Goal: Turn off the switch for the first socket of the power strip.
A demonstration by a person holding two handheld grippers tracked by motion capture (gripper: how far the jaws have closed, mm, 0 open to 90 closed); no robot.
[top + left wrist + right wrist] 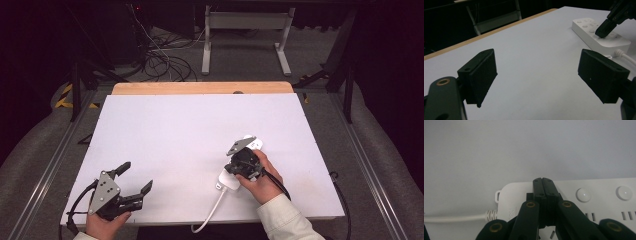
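Power strip [240,162], white, lying at lower right of centre in the high view, on the white table [190,135]; cable [212,210] trailing off toward the bottom edge. Right tool [542,181] closed, jaws pressed flat together with nothing between, tips set down on the strip's top near the cable end, beside two round buttons [583,194]. Left tool [137,177] open wide, empty, low at lower left, well apart from the strip, held in the left hand [102,226].
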